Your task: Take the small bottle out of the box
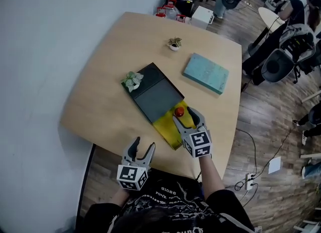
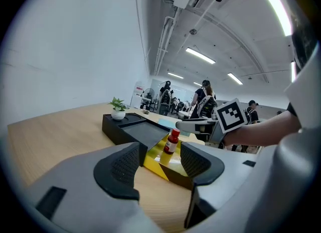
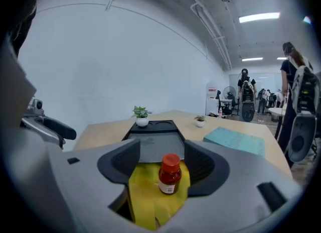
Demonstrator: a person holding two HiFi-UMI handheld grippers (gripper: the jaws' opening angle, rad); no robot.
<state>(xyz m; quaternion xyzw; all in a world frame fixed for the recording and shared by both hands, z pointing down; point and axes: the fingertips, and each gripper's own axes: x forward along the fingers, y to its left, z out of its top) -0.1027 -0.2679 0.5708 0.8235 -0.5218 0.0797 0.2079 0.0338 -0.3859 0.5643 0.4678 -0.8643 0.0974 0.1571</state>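
Small bottle (image 3: 169, 173) upright in box (image 3: 143, 199), between jaws of open right gripper (image 3: 163, 162), untouched; left gripper (image 2: 159, 161) open.

The pale wooden table (image 1: 100, 101) is smooth and matt. The flat black box (image 1: 158, 99) looks matt, its yellow lining (image 3: 143, 192) glossy. The small red-capped bottle (image 3: 169, 175) is shiny plastic.

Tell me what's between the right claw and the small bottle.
Nothing: in the right gripper view the open right claw frames the small bottle, untouched.

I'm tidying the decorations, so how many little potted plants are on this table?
2: one potted plant on the black tray's corner; a smaller potted plant alone on the table beyond it.
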